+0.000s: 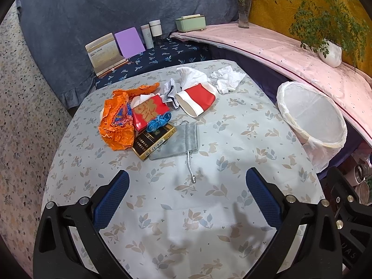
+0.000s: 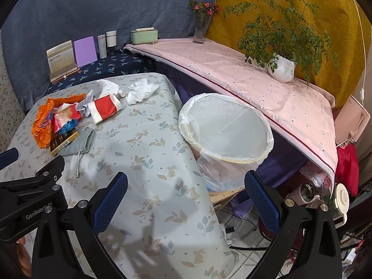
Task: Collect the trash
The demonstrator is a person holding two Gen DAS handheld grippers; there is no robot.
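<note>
Left gripper [image 1: 187,200]: jaws spread wide, nothing between the blue pads, pointing toward 12 o'clock. Right gripper [image 2: 186,201]: likewise wide apart, empty, level.

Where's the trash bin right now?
The lined trash bin stands off the table's right edge, below the pink-covered shelf; it's centre in the right wrist view, far right in the left.

The pale printed cotton tablecloth [image 1: 232,139] looks smooth and matt. The crumpled orange plastic wrapper [image 1: 116,125] is glossy and wrinkled. The dark cigarette box of cardboard [image 1: 154,140] has a shiny film. The grey drawstring pouch [image 1: 179,139] seems soft velvet cloth. The white crumpled paper tissue [image 1: 229,79] is rough. The thin translucent plastic bin liner [image 2: 225,125] shines faintly.
</note>
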